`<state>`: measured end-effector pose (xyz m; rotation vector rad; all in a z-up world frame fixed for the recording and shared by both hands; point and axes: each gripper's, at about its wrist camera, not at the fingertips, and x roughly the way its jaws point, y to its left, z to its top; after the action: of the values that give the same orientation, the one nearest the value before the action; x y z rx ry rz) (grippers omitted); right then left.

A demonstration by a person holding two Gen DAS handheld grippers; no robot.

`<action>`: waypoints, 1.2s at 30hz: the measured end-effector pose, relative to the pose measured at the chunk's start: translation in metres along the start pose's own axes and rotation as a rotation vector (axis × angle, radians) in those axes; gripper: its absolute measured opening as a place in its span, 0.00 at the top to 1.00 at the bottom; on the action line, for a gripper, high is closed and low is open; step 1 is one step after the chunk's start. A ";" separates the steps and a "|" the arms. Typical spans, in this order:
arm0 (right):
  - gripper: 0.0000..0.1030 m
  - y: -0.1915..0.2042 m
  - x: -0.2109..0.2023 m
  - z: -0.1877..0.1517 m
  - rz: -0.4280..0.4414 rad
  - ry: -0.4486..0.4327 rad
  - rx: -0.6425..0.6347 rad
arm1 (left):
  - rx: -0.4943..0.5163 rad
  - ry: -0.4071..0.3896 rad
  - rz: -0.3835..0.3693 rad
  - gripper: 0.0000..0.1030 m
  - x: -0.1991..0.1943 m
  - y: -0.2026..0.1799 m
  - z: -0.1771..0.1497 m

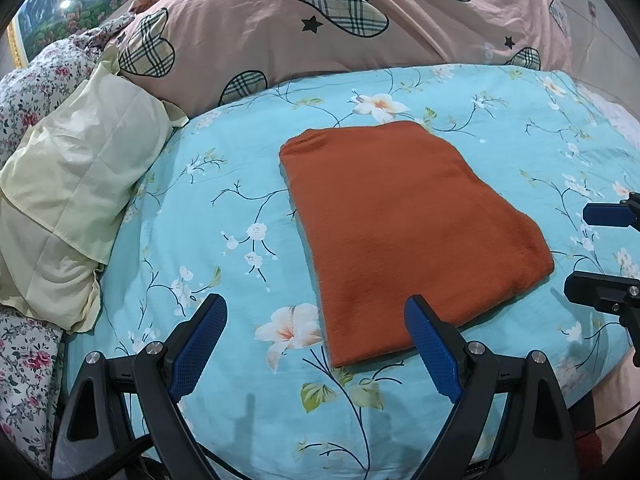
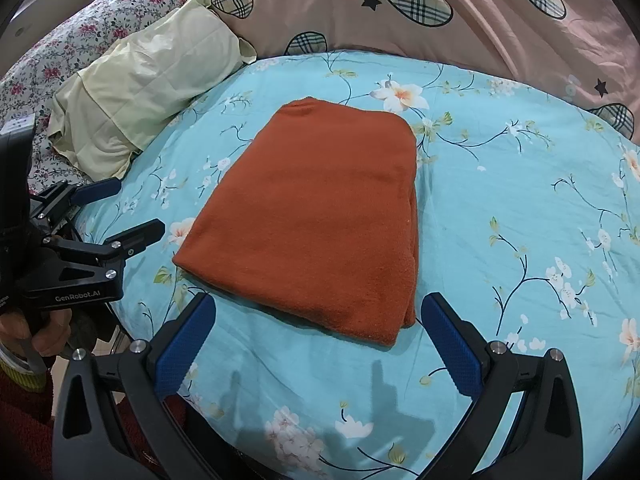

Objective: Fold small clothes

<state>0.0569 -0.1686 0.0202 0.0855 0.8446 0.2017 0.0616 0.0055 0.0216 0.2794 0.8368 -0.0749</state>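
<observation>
Folded orange garment [image 1: 408, 232] flat on the bedsheet [image 1: 224, 208], just ahead of both spread, empty tools [image 1: 316, 344] [image 2: 320, 340].

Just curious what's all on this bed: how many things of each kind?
Orange folded garment: 1
Pale yellow pillow: 1
Pink plaid-heart quilt: 1
Red-flowered white bedding: 1
Blue floral sheet: 1
Total: 5

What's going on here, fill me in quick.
A person holding a two-finger gripper in each hand is folding small clothes on a bed with a light blue floral sheet. A rust-orange fleecy garment lies on it folded into a neat rectangle. The left gripper and the right gripper are both open, hold nothing, and sit at the garment's near edge. A pale yellow pillow lies off to the left.
</observation>
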 end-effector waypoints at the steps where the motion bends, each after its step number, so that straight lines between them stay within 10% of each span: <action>1: 0.01 0.000 0.000 0.000 0.000 0.001 -0.001 | 0.001 0.000 0.000 0.12 0.000 0.000 0.000; 36: 0.01 -0.030 0.027 0.024 -0.015 0.021 0.031 | 0.018 -0.001 0.008 0.11 0.026 0.011 0.023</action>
<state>0.0963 -0.1922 0.0120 0.1061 0.8696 0.1762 0.0974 0.0107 0.0196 0.2996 0.8342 -0.0753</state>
